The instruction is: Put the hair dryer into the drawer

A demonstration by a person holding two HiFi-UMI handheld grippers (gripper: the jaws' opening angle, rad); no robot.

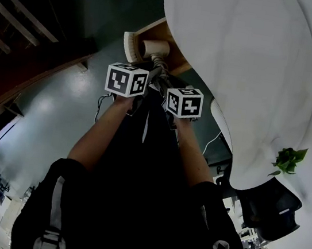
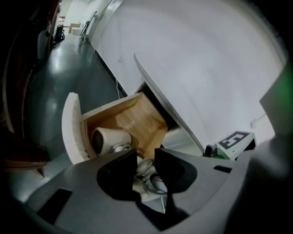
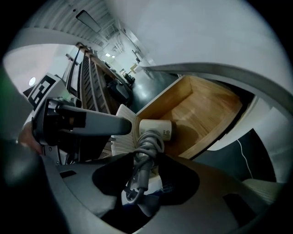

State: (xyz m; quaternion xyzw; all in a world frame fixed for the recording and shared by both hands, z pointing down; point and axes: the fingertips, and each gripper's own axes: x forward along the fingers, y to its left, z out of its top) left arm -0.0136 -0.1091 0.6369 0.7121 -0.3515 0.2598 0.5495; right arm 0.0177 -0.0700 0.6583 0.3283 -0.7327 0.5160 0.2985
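- Nearest the head camera, the person's forearms (image 1: 99, 136) reach down. The left gripper (image 1: 152, 75) and right gripper (image 1: 165, 87) lie side by side, jaws pointing at the drawer (image 1: 158, 31).
- The left gripper's jaws are clamped on loops of the wound cord (image 2: 146, 169). Just beyond their tips the hair dryer (image 2: 110, 139) has its barrel at the drawer's front end, close against the white drawer front (image 2: 69, 125). Whether it rests on the wood I cannot tell.
- The right gripper's jaws pinch the cord-wrapped handle (image 3: 145, 153), with the barrel straight ahead of them.
- To finish well, I judge: lower the handle past the front rim, then part both pairs of jaws together so no loop snags.
- The left gripper view shows the barrel's grille end. The right gripper view shows bare wood beyond it. In the head view the marker cubes (image 1: 126, 80) hide the jaws.
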